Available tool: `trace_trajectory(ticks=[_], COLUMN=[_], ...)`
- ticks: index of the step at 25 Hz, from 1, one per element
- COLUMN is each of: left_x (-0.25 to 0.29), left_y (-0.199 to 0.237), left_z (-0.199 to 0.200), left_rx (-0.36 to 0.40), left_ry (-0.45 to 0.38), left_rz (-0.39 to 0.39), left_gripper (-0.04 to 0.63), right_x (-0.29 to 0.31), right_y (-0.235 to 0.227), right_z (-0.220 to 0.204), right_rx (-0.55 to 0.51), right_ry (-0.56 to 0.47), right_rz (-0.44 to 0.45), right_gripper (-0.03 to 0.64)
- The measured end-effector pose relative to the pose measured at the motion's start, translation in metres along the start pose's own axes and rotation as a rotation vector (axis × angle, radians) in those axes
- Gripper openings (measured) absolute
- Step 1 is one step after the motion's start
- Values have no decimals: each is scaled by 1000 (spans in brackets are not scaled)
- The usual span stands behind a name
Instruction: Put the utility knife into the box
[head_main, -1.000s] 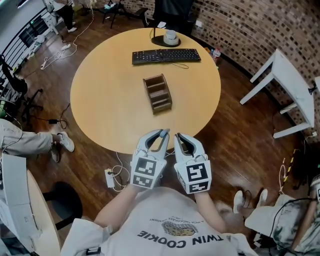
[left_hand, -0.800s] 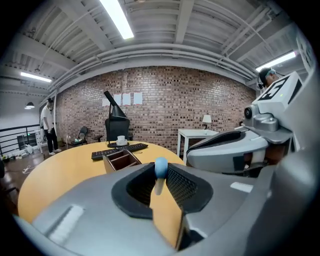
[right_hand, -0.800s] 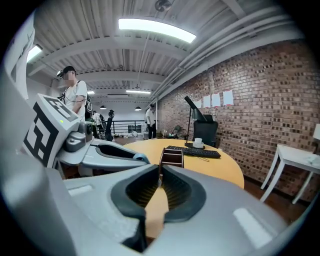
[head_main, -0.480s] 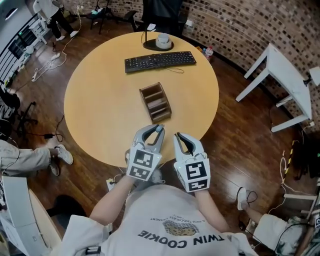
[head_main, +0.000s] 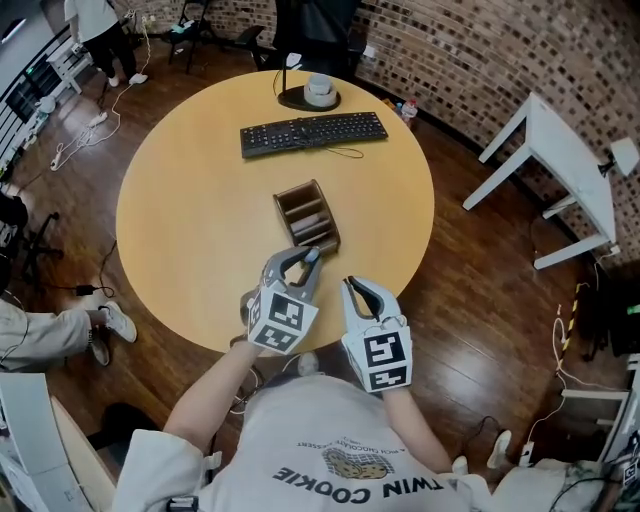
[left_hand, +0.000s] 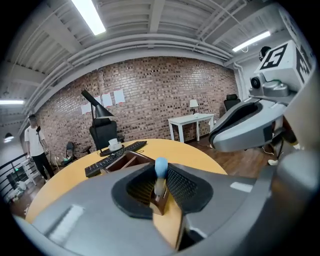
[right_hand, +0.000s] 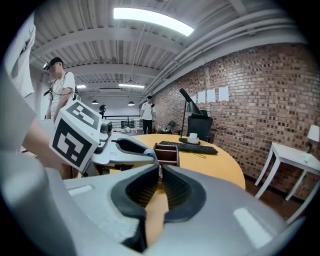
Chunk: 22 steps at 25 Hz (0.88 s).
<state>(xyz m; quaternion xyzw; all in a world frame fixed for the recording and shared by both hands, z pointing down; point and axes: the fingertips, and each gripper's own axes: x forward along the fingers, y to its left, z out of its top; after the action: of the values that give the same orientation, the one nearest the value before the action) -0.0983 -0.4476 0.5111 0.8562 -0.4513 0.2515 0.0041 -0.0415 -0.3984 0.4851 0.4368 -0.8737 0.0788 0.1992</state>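
A brown wooden box (head_main: 307, 215) with several compartments stands near the middle of the round table (head_main: 190, 220). My left gripper (head_main: 305, 258) hovers just short of the box's near end, shut on the utility knife (head_main: 312, 254). Its blue tip sticks up between the jaws. In the left gripper view the utility knife (left_hand: 160, 172) stands upright in the left gripper (left_hand: 160, 182), with the box (left_hand: 125, 161) right behind. My right gripper (head_main: 352, 287) is beside it over the table's near edge, shut with nothing in it. The right gripper view shows the box (right_hand: 166, 154) ahead of the right gripper (right_hand: 160, 175).
A black keyboard (head_main: 313, 132) lies across the far side of the table, with a lamp base and a white cup (head_main: 318, 92) behind it. A white side table (head_main: 560, 170) stands on the right. People stand at the far left (head_main: 95, 30).
Both grippers have moved forward from the table's near edge towards the box. The left one has rolled a little and its tips now sit close to the box.
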Motion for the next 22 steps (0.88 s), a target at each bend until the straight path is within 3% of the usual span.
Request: trace_trajectory(ticks=[17,22], left_x=[35,41], left_y=[0,-1], left_z=[-27,-39], left_rx=[233,261], left_ry=[72,109], left_rz=[-49,-51], left_gripper=[71,72], right_x=[21,22], right_y=[4,6], right_z=[-13,-17], right_rx=[-4,0], right_ry=[48,58], right_rz=[22,31], right_gripper=[21,21])
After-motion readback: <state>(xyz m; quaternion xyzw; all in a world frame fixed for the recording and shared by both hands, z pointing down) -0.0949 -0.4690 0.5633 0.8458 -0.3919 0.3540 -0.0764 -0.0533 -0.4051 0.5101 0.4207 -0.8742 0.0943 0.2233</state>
